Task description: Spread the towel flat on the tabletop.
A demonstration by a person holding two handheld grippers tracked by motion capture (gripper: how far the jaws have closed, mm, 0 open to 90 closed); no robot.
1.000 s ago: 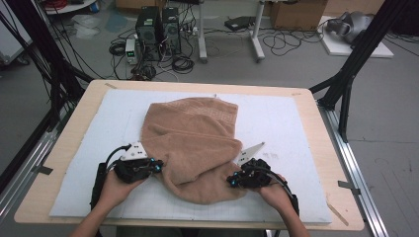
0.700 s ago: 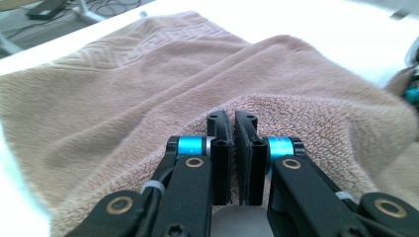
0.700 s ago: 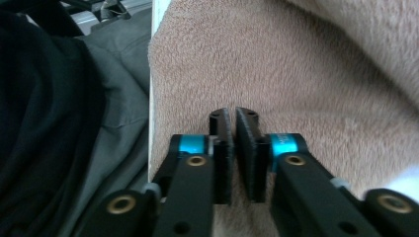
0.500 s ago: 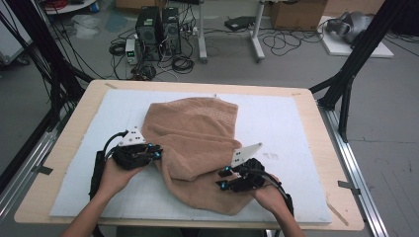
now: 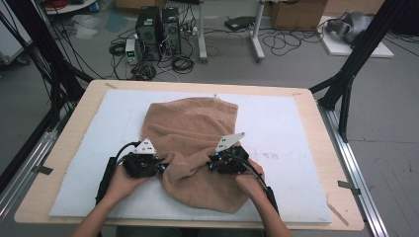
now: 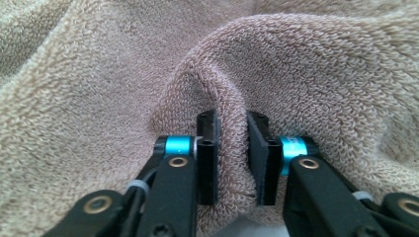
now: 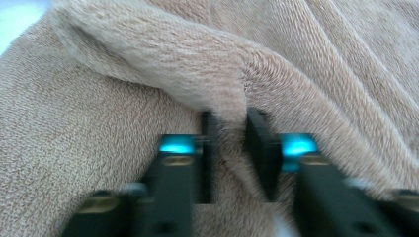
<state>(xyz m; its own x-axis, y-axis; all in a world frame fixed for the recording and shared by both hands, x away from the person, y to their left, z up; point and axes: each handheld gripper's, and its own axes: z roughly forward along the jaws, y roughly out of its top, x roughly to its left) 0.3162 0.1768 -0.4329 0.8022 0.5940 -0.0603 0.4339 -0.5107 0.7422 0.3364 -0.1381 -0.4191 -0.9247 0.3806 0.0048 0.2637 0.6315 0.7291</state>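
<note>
A tan terry towel [image 5: 192, 126] lies crumpled on the white mat [image 5: 296, 128]. My left gripper [image 5: 160, 168] sits at the towel's near left edge. Its jaws have just been closing, and a raised fold of towel [image 6: 306, 74] is pinched between the pads of the left gripper [image 6: 232, 133]. My right gripper [image 5: 210, 165] reaches in from the right over the towel's near part. Its jaws have also just been closing, and the right gripper [image 7: 231, 133] grips a ridge of the towel [image 7: 148, 49]. That view is motion-blurred.
The mat covers a wooden table [image 5: 84, 113] with bare white surface left, right and behind the towel. Black frame legs [image 5: 346, 84] stand at the table's far corners. Cables and computer cases [image 5: 158, 29] are on the floor beyond.
The right gripper has moved leftward and away from the person, onto the towel. The left gripper has edged toward the towel. The towel's near part is bunched narrower between them.
</note>
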